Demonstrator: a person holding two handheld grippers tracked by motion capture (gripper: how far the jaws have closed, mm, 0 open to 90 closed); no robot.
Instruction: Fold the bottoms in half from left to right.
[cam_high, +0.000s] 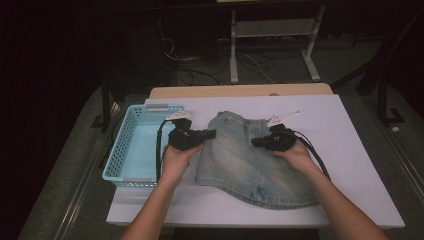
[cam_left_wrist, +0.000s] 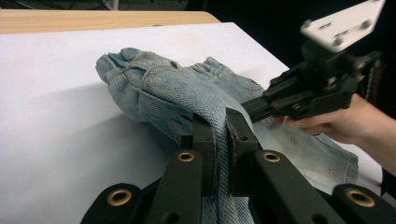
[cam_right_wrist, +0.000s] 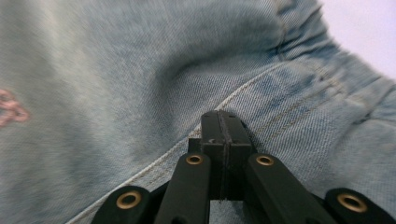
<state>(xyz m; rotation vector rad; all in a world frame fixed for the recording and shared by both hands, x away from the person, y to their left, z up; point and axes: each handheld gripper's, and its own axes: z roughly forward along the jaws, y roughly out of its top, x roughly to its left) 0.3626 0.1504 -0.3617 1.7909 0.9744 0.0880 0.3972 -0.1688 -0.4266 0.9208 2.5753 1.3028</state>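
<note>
We have a denim skirt (cam_high: 247, 160) lying flat on the white table (cam_high: 350, 165), its gathered waistband towards the far side and its curved hem towards us. It is soft, fairly thick cloth: we judge it will drape and fold wherever it is lifted, will not slip much, and cannot break. The stitched edges and waistband give the firmest hold, since a pinch in the middle only raises a ridge.

Our left gripper (cam_left_wrist: 219, 135) is clenched on a fold of denim at the skirt's left edge, the cloth running up between the jaws, as the left gripper view makes plain. Our right gripper (cam_right_wrist: 223, 126) has its jaws pressed together against the fabric beside a seam at the right edge; whether any cloth is caught between them we cannot tell.

To the left, just beside the skirt, stands a blue basket (cam_high: 125, 150) with nothing in it.
</note>
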